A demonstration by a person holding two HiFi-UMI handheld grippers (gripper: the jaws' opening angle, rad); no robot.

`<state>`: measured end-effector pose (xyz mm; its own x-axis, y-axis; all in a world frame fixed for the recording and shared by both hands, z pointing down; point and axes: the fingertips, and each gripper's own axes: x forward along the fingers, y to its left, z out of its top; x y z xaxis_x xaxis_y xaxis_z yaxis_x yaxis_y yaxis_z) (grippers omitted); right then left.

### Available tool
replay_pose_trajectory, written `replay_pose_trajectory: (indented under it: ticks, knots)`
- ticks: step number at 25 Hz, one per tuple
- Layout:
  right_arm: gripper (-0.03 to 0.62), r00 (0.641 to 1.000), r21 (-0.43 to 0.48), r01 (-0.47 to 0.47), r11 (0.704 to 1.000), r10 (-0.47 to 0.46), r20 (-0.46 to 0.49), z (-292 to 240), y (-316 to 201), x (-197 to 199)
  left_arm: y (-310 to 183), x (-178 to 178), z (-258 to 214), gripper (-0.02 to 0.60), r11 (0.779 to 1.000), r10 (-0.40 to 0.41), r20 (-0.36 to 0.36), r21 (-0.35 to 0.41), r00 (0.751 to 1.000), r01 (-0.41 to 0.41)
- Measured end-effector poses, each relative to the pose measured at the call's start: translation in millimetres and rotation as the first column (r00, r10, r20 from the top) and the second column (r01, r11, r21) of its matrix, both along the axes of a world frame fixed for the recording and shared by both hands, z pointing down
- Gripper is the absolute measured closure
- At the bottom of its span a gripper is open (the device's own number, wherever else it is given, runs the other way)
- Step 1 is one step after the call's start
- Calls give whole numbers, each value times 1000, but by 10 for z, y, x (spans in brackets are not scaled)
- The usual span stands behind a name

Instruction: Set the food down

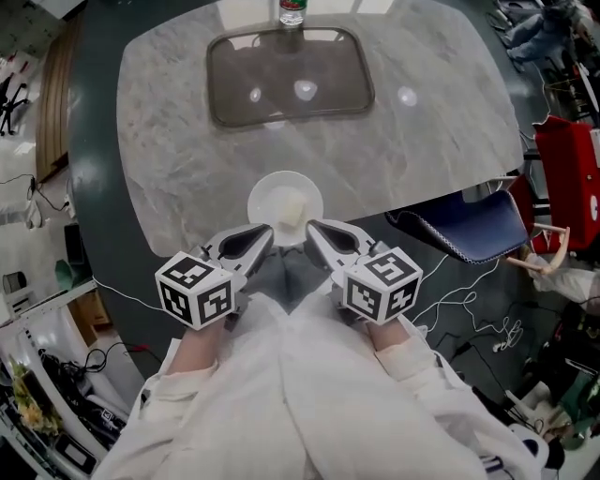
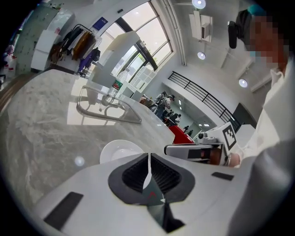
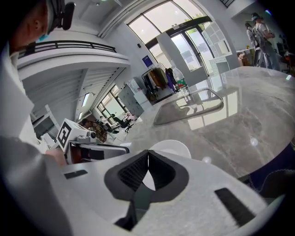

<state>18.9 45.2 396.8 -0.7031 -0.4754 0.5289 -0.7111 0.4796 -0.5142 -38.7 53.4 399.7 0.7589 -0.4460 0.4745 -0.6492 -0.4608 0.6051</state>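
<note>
A small white plate (image 1: 272,192) sits on the marble table (image 1: 169,141) near its front edge, with a pale chunk of food (image 1: 292,215) lying on it. My left gripper (image 1: 265,233) and right gripper (image 1: 314,228) hover side by side just in front of the plate, tips pointing at it. Both are shut with nothing between the jaws. In the left gripper view the plate (image 2: 120,150) shows just past the closed jaws (image 2: 149,160), and the right gripper (image 2: 198,151) is alongside. The right gripper view shows the plate (image 3: 173,148) beyond its closed jaws (image 3: 148,157).
A dark rectangular tray (image 1: 289,75) lies at the far side of the table with a water bottle (image 1: 292,11) behind it. A blue chair (image 1: 469,230) is tucked at the table's right edge, a red object (image 1: 572,178) beyond it. Cables trail across the floor.
</note>
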Motion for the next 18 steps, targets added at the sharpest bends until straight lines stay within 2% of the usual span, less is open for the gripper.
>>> replay_pose_trajectory:
  ticks: [6, 15, 18]
  knots:
    - [592, 999, -41, -15, 999, 13, -37, 225, 84, 83, 71, -85, 220, 554, 995, -77, 2, -66, 997, 77]
    - [591, 995, -163, -58, 985, 45, -85, 649, 272, 204, 220, -239, 615, 554, 982, -114, 82, -144, 990, 125]
    - [591, 995, -189, -56, 980, 38, -96, 739, 327, 209, 261, -235, 700, 554, 977, -110, 85, -173, 990, 123]
